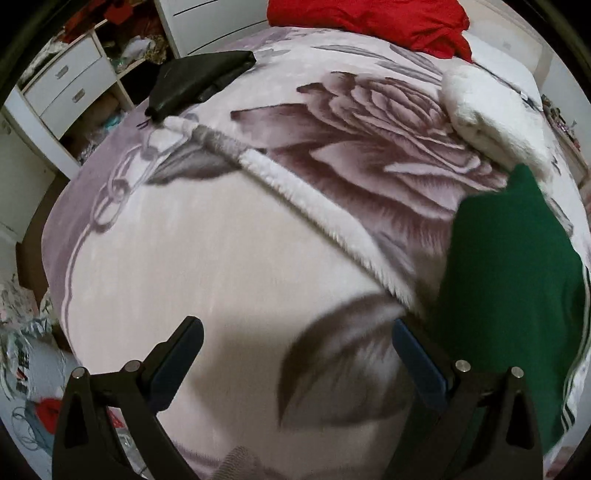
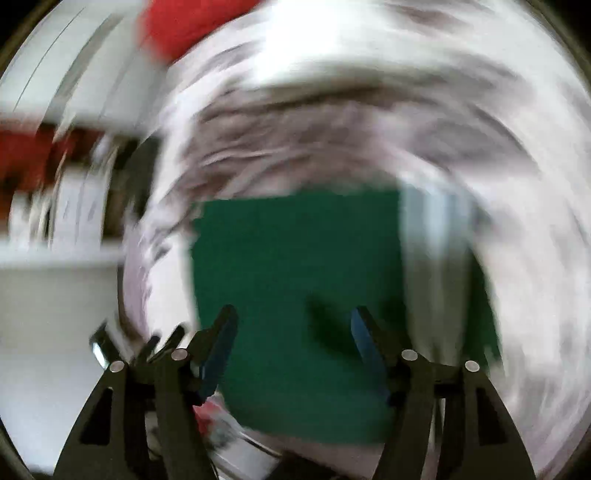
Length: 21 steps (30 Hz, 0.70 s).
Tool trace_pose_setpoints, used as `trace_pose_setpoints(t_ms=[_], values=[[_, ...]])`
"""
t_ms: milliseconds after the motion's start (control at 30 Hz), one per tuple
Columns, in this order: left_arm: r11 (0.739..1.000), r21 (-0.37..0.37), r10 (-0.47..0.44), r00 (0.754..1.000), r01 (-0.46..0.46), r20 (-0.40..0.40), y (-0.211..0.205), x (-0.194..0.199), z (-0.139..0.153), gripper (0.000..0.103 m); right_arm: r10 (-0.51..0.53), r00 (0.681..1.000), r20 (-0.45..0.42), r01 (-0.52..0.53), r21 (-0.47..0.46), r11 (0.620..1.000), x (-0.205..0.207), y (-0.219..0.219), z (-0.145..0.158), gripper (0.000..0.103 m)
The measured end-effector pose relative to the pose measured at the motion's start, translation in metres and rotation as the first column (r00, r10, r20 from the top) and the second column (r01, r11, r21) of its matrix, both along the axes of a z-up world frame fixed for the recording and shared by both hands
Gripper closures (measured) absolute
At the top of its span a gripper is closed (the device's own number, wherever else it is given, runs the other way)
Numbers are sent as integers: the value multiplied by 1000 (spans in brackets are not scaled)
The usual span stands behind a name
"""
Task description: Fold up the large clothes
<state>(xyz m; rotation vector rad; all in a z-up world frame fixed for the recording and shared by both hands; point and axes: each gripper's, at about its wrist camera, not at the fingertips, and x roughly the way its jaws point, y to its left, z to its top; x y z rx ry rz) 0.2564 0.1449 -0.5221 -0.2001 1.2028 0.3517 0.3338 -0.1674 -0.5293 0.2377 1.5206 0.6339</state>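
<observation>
A folded green garment (image 1: pixel 506 280) with white side stripes lies on the floral blanket at the right of the left wrist view. My left gripper (image 1: pixel 295 332) is open and empty, hovering above the blanket (image 1: pixel 221 258) just left of the green garment. The right wrist view is heavily motion-blurred. In it the green garment (image 2: pixel 295 258) lies as a rectangle below my right gripper (image 2: pixel 293 321), which is open and empty above it.
A folded white fluffy item (image 1: pixel 491 114) lies beyond the green garment. A red garment (image 1: pixel 369 22) is heaped at the far edge of the bed. A folded black garment (image 1: pixel 195 81) lies at the far left. White drawers (image 1: pixel 70 88) and cluttered shelves stand left of the bed.
</observation>
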Motion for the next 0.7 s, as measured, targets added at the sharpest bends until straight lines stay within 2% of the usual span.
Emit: trace_pose_setpoints(t_ms=[33, 67, 133, 167, 200, 267, 300, 333, 400, 433, 467, 533, 567, 600, 633, 667, 700], values=[[1000, 3, 9, 1000, -9, -22, 6, 6, -8, 0, 101, 995, 16, -100, -31, 995, 9, 31, 1, 29], [1000, 4, 21, 999, -21, -50, 15, 12, -18, 0, 275, 961, 31, -271, -85, 959, 23, 75, -4, 28], [999, 0, 51, 995, -51, -87, 27, 17, -34, 0, 442, 895, 61, -423, -202, 884, 34, 123, -10, 25], [998, -6, 60, 993, -61, -99, 27, 16, -39, 0, 541, 838, 70, -510, -256, 822, 34, 148, -15, 23], [997, -22, 70, 991, -73, -110, 27, 14, -42, 0, 643, 764, 61, -600, -301, 742, 30, 170, -24, 22], [994, -58, 85, 989, -93, -123, 34, 15, -52, 0, 758, 651, -35, -718, -354, 600, 23, 203, -52, 20], [993, -70, 90, 988, -99, -127, 34, 11, -53, 0, 773, 631, -61, -737, -359, 573, 21, 210, -62, 20], [991, -82, 92, 987, -104, -132, 38, 11, -57, 0, 759, 642, -104, -740, -342, 579, 27, 218, -74, 26], [989, -98, 94, 987, -107, -132, 43, 7, -58, 0, 595, 747, -296, -662, -255, 705, 47, 220, -103, 46], [989, -102, 94, 987, -108, -131, 47, 5, -59, 0, 536, 765, -358, -629, -233, 742, 52, 218, -108, 55], [988, -108, 97, 987, -112, -131, 52, 3, -60, 0, 445, 776, -447, -572, -202, 795, 58, 212, -117, 57], [985, -120, 108, 986, -124, -129, 61, -1, -62, 0, 280, 752, -596, -443, -142, 885, 69, 196, -132, 62], [983, -132, 112, 985, -129, -129, 65, -2, -64, 0, 191, 727, -659, -347, -112, 931, 76, 183, -143, 62], [982, -141, 110, 985, -128, -129, 67, -2, -65, 0, 122, 699, -704, -264, -96, 960, 80, 167, -153, 62], [981, -149, 105, 986, -125, -132, 70, -2, -66, 0, 72, 685, -725, -205, -97, 974, 83, 156, -160, 62], [981, -151, 99, 986, -118, -132, 71, -1, -66, 0, 60, 691, -721, -188, -98, 977, 87, 151, -162, 62], [982, -152, 91, 988, -110, -127, 73, -1, -65, 0, 110, 716, -689, -234, -89, 968, 91, 154, -154, 57]])
